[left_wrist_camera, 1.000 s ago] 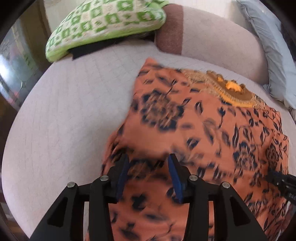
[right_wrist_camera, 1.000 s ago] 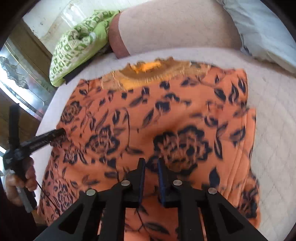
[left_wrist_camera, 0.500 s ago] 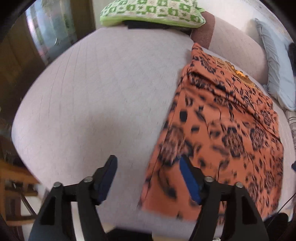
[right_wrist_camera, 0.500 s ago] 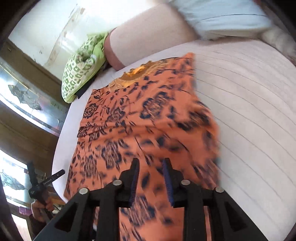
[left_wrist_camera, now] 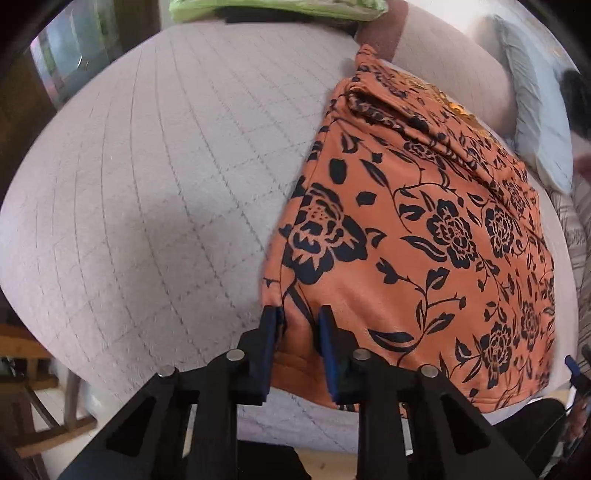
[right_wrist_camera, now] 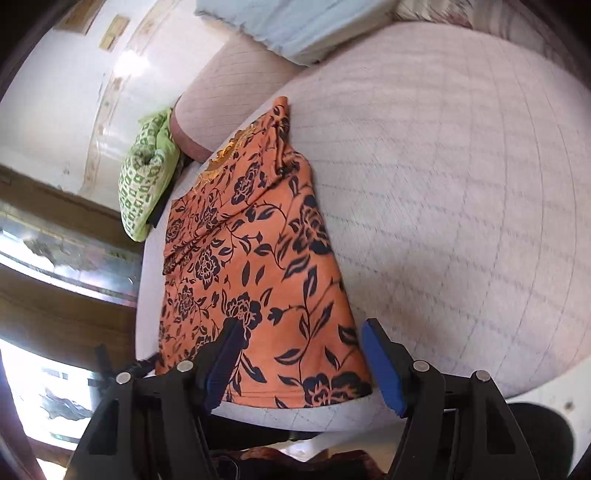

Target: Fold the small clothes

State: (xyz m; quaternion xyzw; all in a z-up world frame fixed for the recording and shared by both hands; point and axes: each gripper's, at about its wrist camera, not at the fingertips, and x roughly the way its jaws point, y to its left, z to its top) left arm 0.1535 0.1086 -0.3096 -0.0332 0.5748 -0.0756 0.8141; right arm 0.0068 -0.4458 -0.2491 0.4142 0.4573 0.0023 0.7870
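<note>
Now the left hand-held gripper (left_wrist_camera: 297, 325) pinches the orange garment's (left_wrist_camera: 424, 236) near corner; the right hand-held gripper (right_wrist_camera: 301, 345) gapes above it.

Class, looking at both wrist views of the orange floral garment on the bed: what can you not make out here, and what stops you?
- Orange garment: its near hem in the left wrist view is hidden behind the left gripper.
- Left gripper: whether it has clamped the cloth is unclear.
- Green cushion: cut off by the top edge.
- Right gripper: its fingers cover parts of the hem.
</note>
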